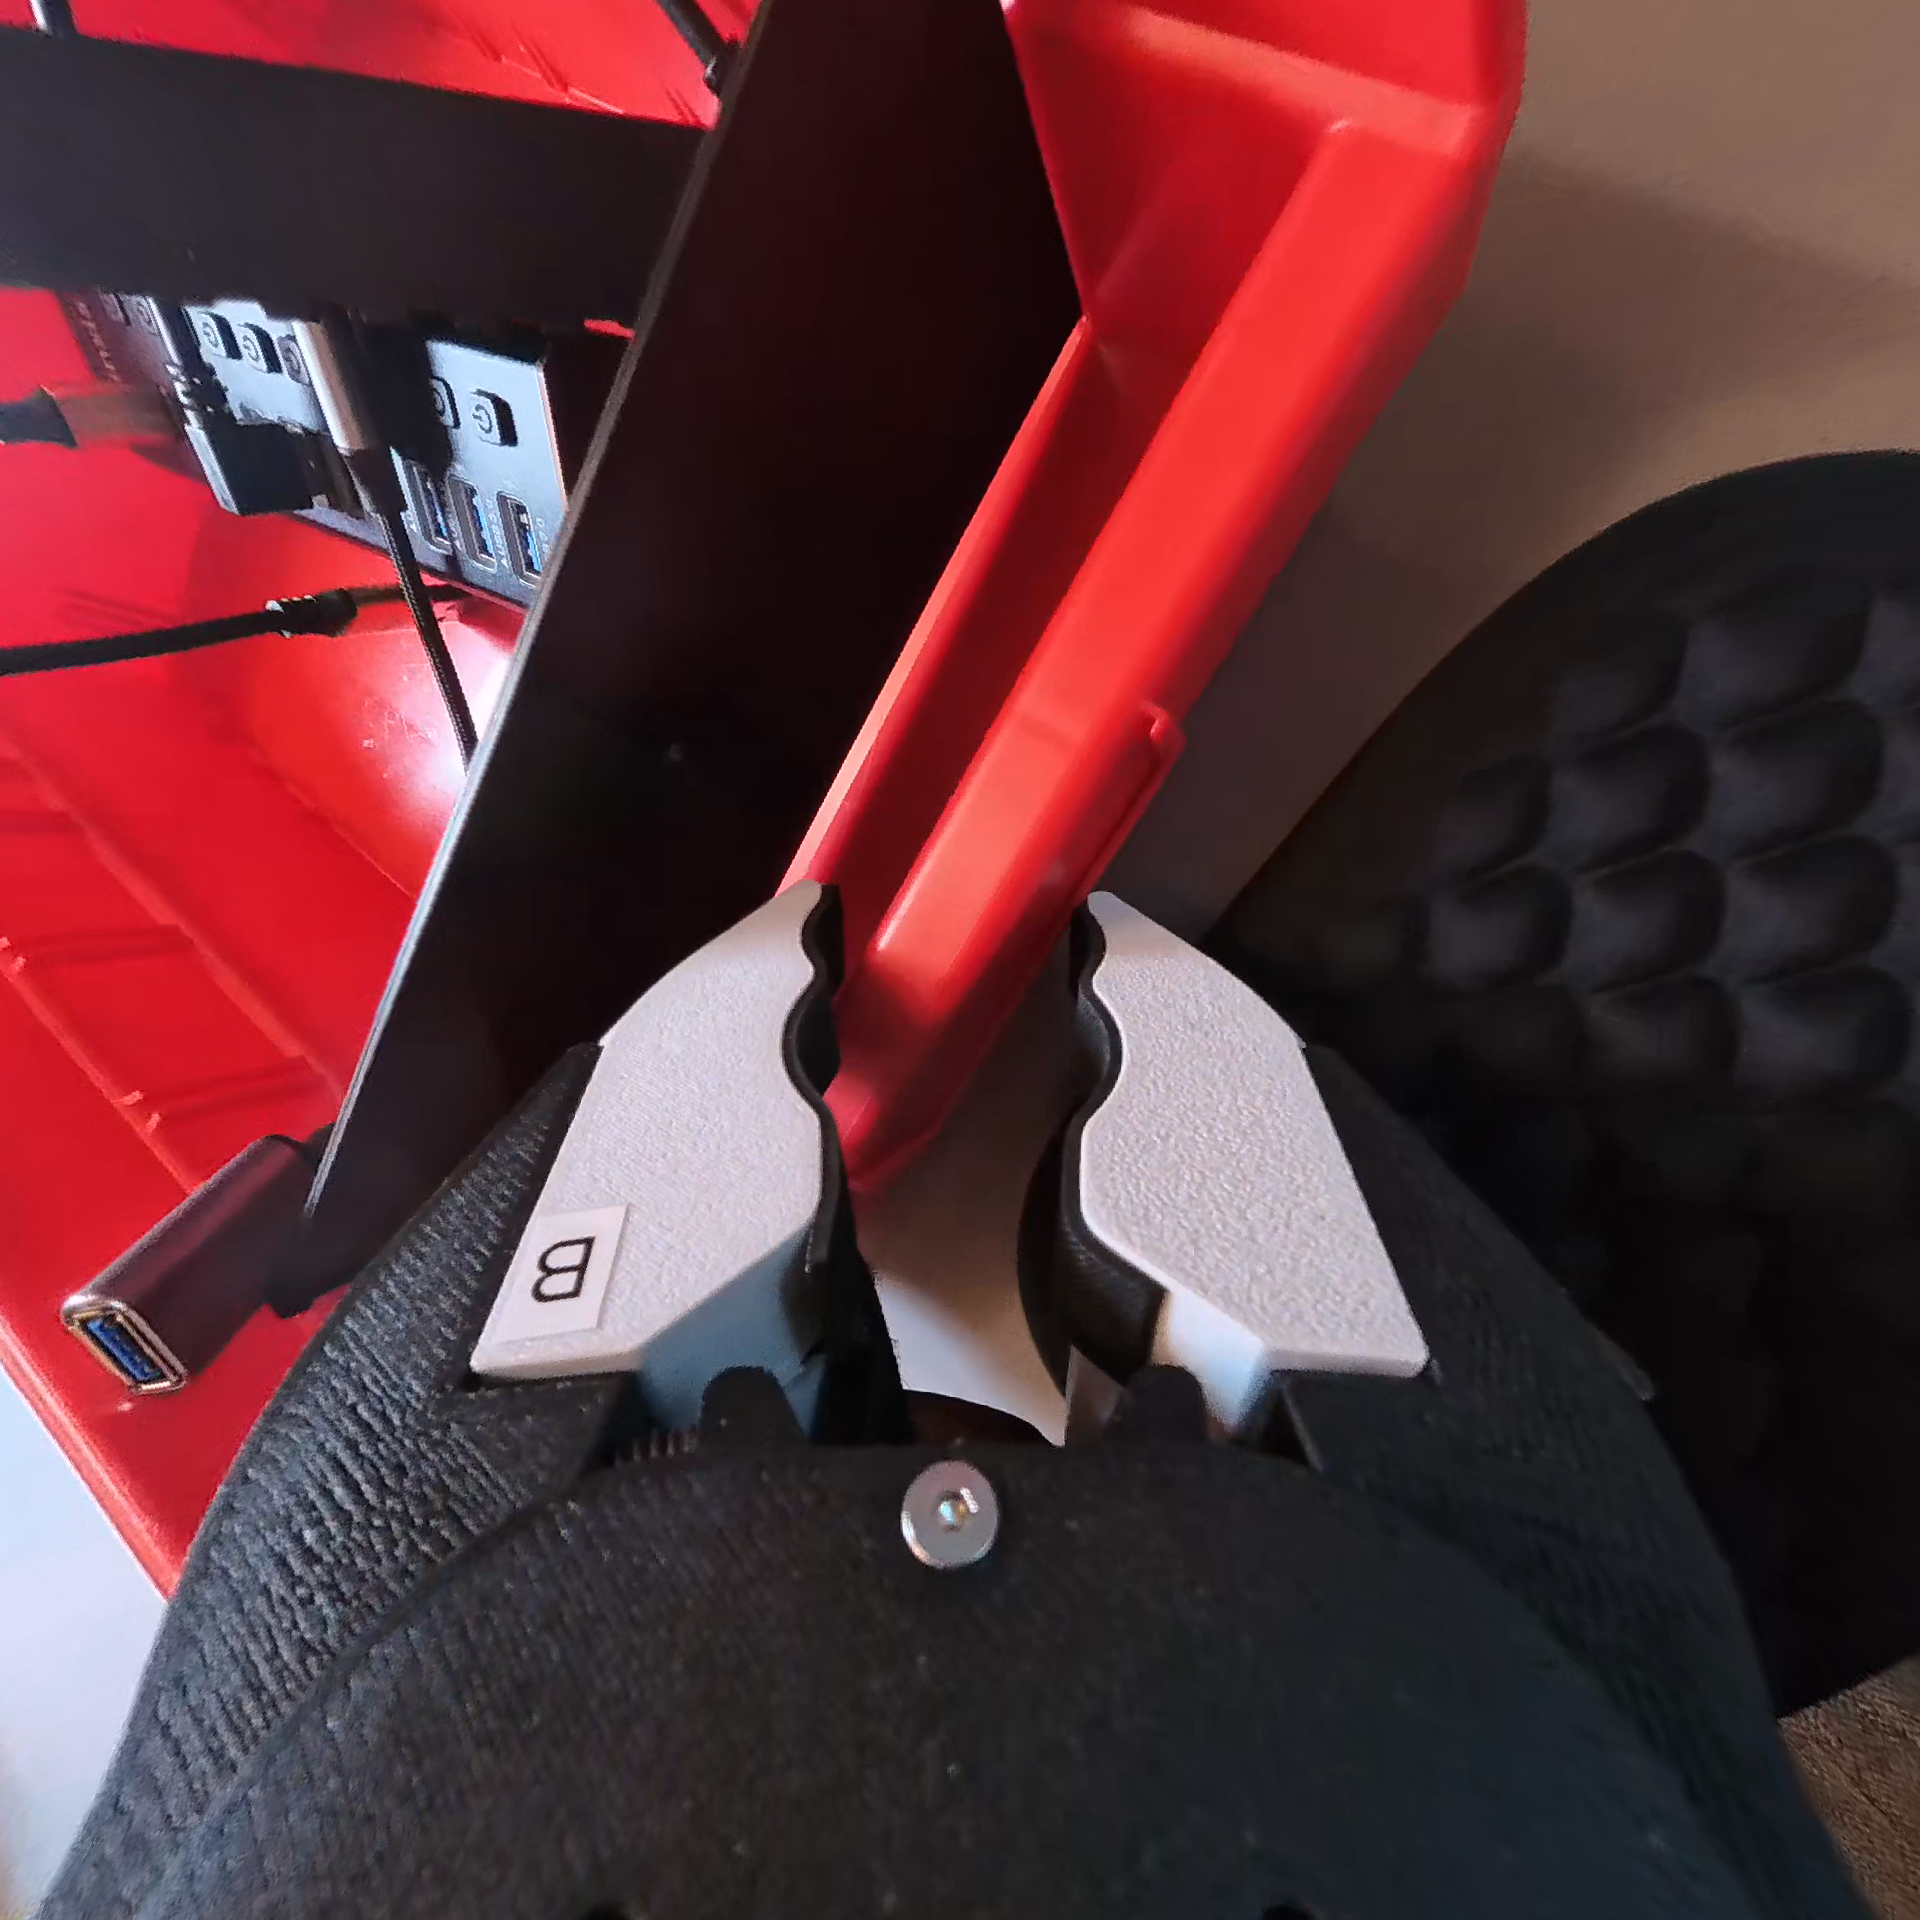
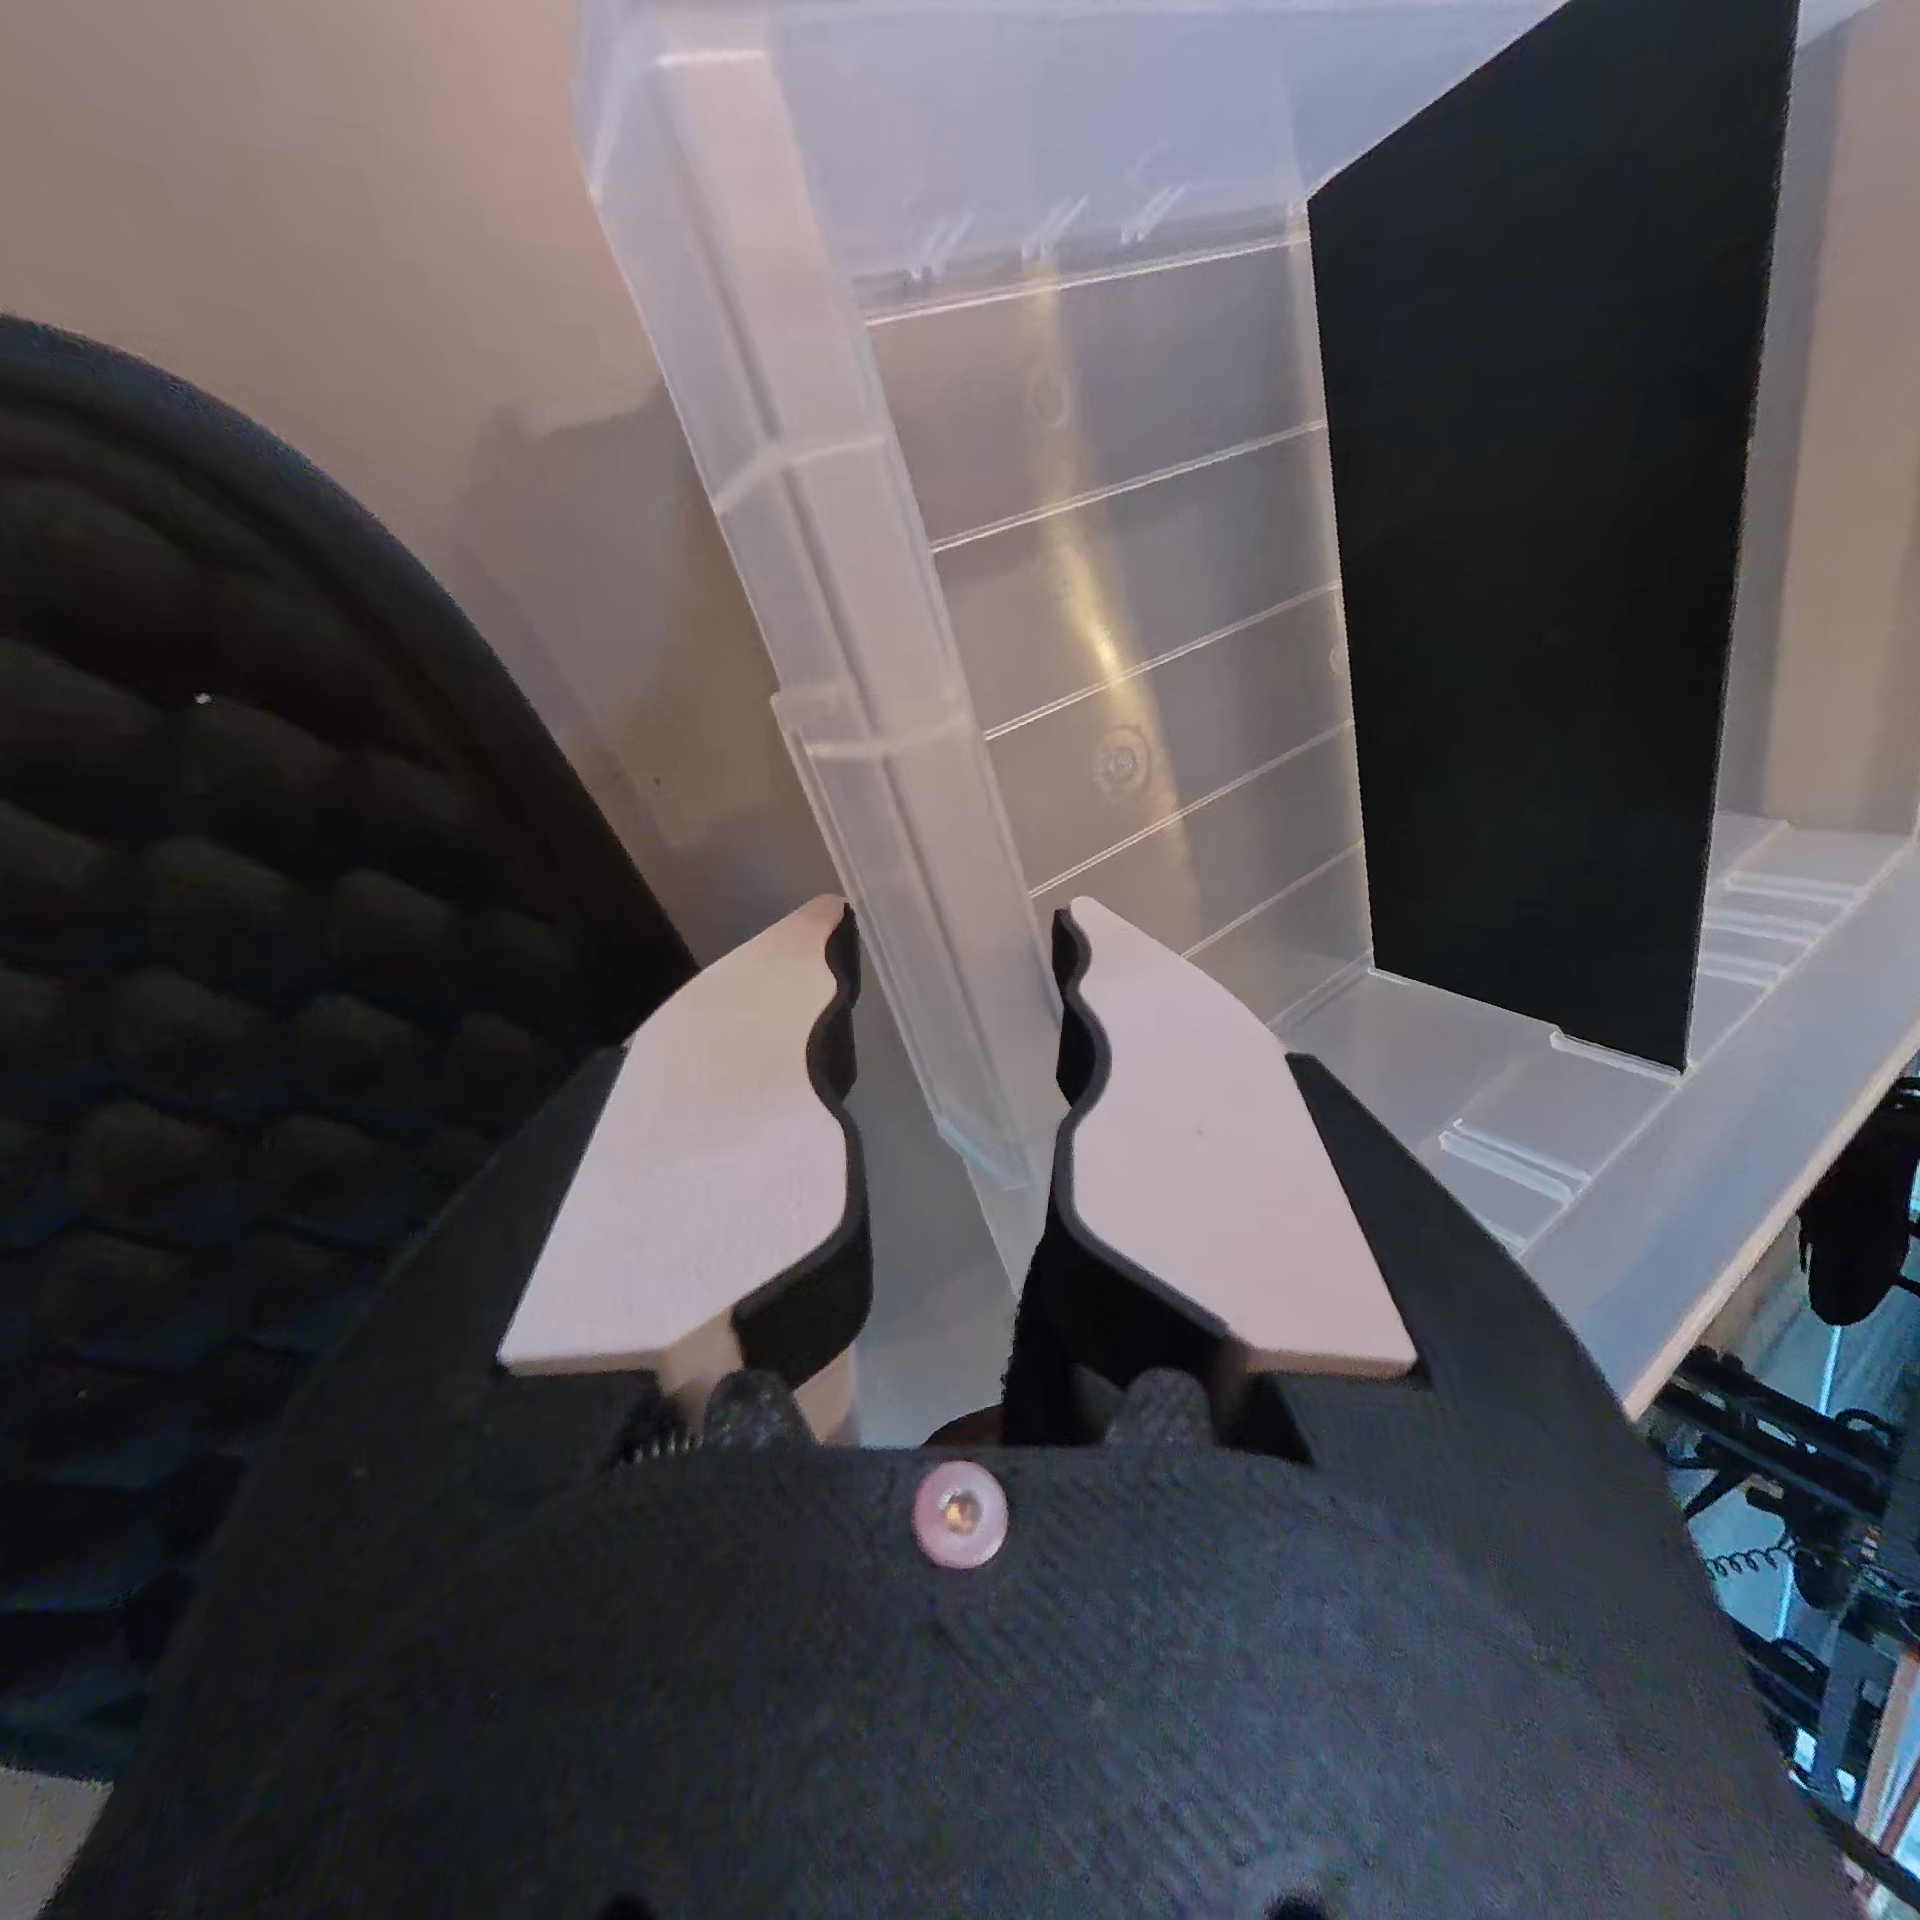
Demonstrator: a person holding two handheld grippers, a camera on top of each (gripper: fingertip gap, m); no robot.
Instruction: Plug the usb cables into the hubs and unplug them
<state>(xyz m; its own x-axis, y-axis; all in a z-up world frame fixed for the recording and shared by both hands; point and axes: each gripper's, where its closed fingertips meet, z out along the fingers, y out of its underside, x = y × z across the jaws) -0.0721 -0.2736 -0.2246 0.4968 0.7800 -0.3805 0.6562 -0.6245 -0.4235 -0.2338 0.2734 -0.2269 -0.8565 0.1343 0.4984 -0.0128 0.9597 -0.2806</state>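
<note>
My left gripper (image 1: 956, 914) is shut on the near corner rim of a red bin (image 1: 1195, 540). Inside the bin, at the upper left, a grey USB hub (image 1: 488, 457) with blue ports lies under a black bar. A black plug (image 1: 275, 473) and a silver plug (image 1: 332, 395) sit in it, and a braided cable (image 1: 426, 623) hangs down from it. A grey USB socket end (image 1: 156, 1309) lies loose at the lower left. My right gripper (image 2: 956, 920) is shut on the corner rim of a clear plastic bin (image 2: 790, 520), which holds no cables.
A tall black divider (image 1: 779, 520) stands in the red bin next to my left fingers. Another black divider (image 2: 1538, 520) stands in the clear bin. A black padded chair (image 1: 1662, 935) is beside both bins and also shows in the right wrist view (image 2: 208, 935). Across from one pair of fingers to the other is roughly 55 cm.
</note>
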